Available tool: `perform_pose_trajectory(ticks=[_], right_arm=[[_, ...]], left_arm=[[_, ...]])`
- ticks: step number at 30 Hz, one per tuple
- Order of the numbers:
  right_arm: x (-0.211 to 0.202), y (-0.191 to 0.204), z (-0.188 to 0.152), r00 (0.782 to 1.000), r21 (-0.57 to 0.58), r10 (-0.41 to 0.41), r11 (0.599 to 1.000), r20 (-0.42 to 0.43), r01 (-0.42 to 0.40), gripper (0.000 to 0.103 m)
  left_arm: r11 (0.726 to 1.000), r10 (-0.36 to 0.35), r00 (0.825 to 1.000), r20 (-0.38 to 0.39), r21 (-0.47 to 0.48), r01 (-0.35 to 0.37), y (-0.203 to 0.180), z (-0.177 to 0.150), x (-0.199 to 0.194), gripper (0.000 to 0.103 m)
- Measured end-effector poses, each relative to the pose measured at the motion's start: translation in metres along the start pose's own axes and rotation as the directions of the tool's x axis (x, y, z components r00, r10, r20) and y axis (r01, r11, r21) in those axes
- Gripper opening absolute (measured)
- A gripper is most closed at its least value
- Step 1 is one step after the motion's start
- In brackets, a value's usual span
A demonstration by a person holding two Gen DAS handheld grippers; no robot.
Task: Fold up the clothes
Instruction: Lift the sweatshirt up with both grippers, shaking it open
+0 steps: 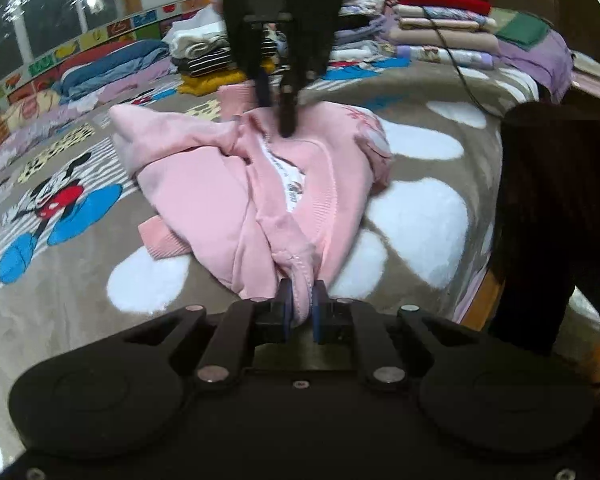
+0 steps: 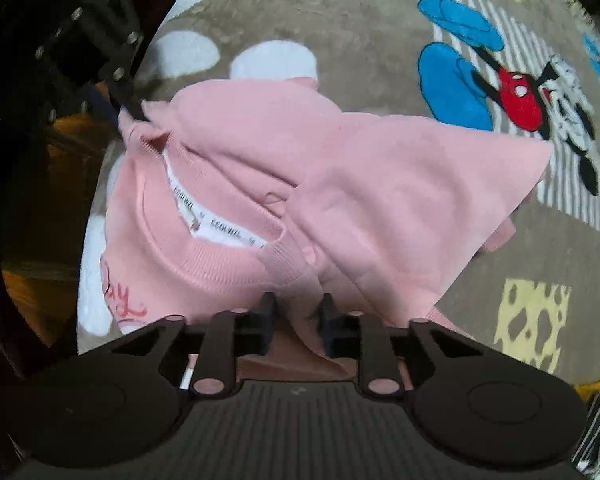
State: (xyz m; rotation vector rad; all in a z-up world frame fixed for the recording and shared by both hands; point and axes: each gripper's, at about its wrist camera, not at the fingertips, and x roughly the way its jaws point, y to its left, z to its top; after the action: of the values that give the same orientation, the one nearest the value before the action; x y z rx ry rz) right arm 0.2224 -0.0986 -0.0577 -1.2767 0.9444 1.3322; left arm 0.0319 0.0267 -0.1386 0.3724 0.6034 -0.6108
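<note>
A pink sweatshirt (image 1: 220,196) lies crumpled on the cartoon-print blanket (image 1: 60,288), its ribbed collar and white neck label (image 2: 220,234) facing up. My left gripper (image 1: 302,304) is shut on a bunched fold at the garment's near edge; in the right wrist view it shows at the upper left (image 2: 134,110), pinching that corner. My right gripper (image 1: 278,116) points down onto the far side by the collar. In its own view the right gripper (image 2: 296,308) has pink fabric just below the collar rib filling the narrow gap between its fingers, which press on it.
Stacks of folded clothes (image 1: 216,60) and blankets (image 1: 444,4) line the far edge of the bed. A black cable (image 1: 460,72) runs across the blanket at the right. A dark mass, probably hair (image 1: 556,220), hangs at the right edge.
</note>
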Motion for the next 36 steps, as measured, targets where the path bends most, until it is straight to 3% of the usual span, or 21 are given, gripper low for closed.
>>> perform_pose_trajectory(ticks=[5, 9, 12, 19, 23, 26, 31, 36], right_arm=[[-0.030, 0.021, -0.026, 0.984, 0.112, -0.123, 0.988, 0.131, 0.109, 0.013], [-0.061, 0.047, -0.046, 0.946, 0.209, -0.250, 0.956, 0.206, 0.207, 0.012], [-0.089, 0.063, -0.057, 0.908, 0.279, -0.334, 0.924, 0.253, 0.262, 0.011], [-0.151, 0.087, -0.070, 0.796, 0.397, -0.516, 0.834, 0.315, 0.383, 0.011], [-0.191, 0.095, -0.077, 0.726, 0.444, -0.599, 0.781, 0.338, 0.439, 0.010], [-0.218, 0.099, -0.081, 0.686, 0.460, -0.640, 0.754, 0.348, 0.470, 0.010], [-0.257, 0.109, -0.085, 0.633, 0.455, -0.682, 0.724, 0.366, 0.518, 0.010], [-0.286, 0.130, -0.087, 0.600, 0.442, -0.695, 0.717, 0.396, 0.540, 0.010]], left_arm=[[0.996, 0.024, 0.999, 0.042, -0.090, -0.020, 0.011, 0.006, -0.012, 0.007], [0.982, 0.064, 0.992, 0.109, -0.186, -0.043, 0.027, 0.025, -0.036, 0.007], [0.978, 0.102, 0.981, 0.167, -0.199, -0.068, 0.040, 0.050, -0.059, 0.007], [0.982, 0.185, 0.942, 0.279, -0.074, -0.171, 0.054, 0.123, -0.109, 0.007], [0.971, 0.221, 0.918, 0.329, 0.011, -0.238, 0.061, 0.161, -0.136, 0.007], [0.961, 0.226, 0.904, 0.363, 0.068, -0.268, 0.063, 0.185, -0.155, 0.007], [0.952, 0.207, 0.893, 0.399, 0.129, -0.279, 0.064, 0.209, -0.186, 0.007], [0.950, 0.166, 0.891, 0.423, 0.175, -0.260, 0.061, 0.215, -0.218, 0.007]])
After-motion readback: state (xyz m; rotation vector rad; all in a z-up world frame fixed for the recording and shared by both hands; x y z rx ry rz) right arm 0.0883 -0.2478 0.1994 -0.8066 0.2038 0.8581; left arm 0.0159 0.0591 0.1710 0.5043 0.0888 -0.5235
